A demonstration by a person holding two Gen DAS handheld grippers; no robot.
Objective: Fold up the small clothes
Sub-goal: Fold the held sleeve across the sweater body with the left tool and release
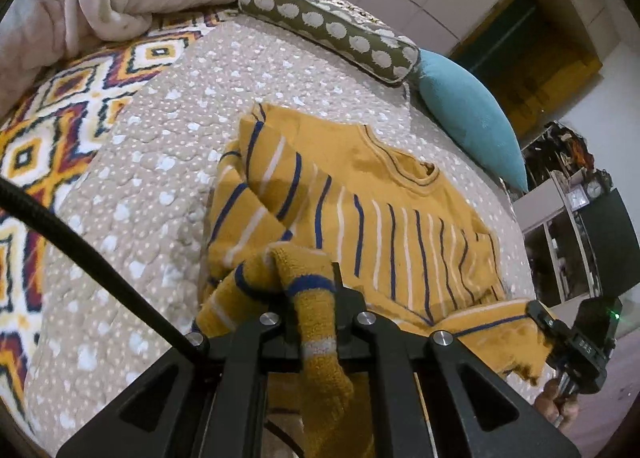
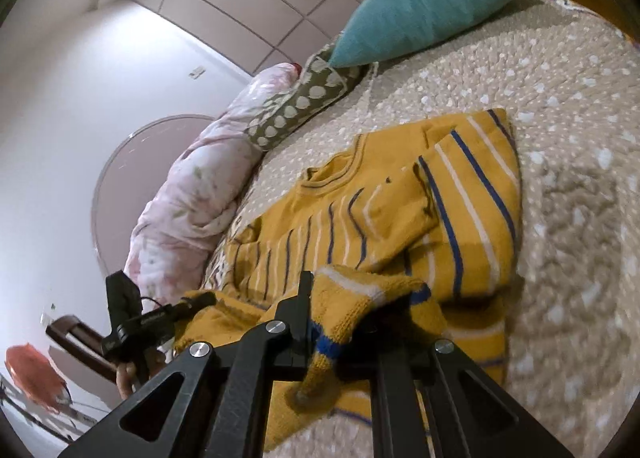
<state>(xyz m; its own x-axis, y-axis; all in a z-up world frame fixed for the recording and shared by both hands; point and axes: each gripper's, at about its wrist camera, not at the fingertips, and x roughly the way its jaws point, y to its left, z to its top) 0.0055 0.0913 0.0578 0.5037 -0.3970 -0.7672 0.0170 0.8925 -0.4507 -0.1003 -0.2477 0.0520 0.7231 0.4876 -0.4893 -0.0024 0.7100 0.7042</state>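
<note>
Both tools, left tool (image 1: pixel 310 290) and right tool (image 2: pixel 340 298), pinch the striped sweater's (image 1: pixel 380 218) hem above the bed (image 1: pixel 160 178); carrying both corners evenly toward the collar should keep the fold square.

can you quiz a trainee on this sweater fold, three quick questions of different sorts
1. True or false: both tongs are shut on the mustard-yellow knitted sweater with blue and white stripes.
2. Multiple choice: beside the olive bolster with pale spots lies A) a teal pillow B) a red basket C) a black shoe.
3. Which part does the left tongs pinch?

Key: 1 true; the right tongs also clamp knit. 2 A. 3 A striped edge of the sweater, bunched up; which part it is cannot be told.
</note>
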